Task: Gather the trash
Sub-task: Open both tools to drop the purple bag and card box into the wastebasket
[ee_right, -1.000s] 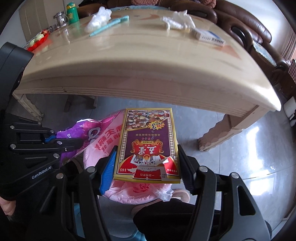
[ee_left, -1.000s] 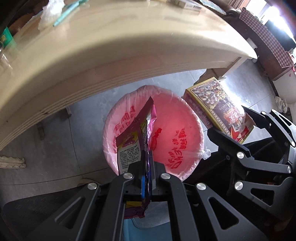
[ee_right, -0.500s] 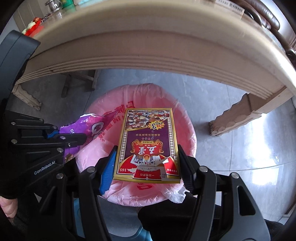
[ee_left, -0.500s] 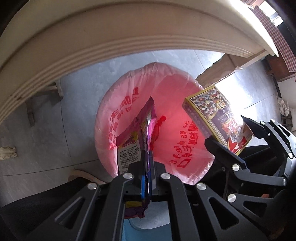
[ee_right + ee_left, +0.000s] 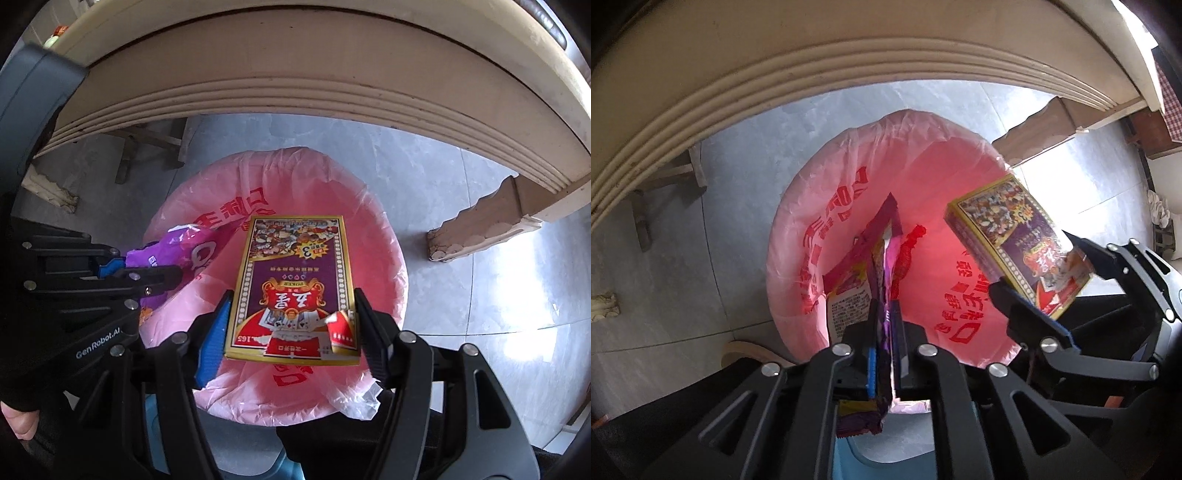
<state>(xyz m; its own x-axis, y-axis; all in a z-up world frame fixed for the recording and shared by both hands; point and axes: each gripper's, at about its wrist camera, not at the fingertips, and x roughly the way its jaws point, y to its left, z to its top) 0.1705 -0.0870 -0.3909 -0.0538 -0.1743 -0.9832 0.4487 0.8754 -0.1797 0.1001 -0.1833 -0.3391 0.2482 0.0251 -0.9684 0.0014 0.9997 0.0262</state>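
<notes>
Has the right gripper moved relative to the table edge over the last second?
Yes. The right gripper with its card box dropped below the table edge, over the pink-lined bin.

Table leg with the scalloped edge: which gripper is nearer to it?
Right. The right gripper, clamping the card box over the pink-bagged bin, sits on the table leg's side. The left gripper, pinching the purple wrapper, is beyond it.

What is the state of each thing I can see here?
Left gripper: shut on the snack wrapper.
Snack wrapper: crumpled, held over the bin.
Right gripper: shut on the card box.
Card box: flap torn, held over the bin.
Bin: open, lined with a pink bag.
</notes>
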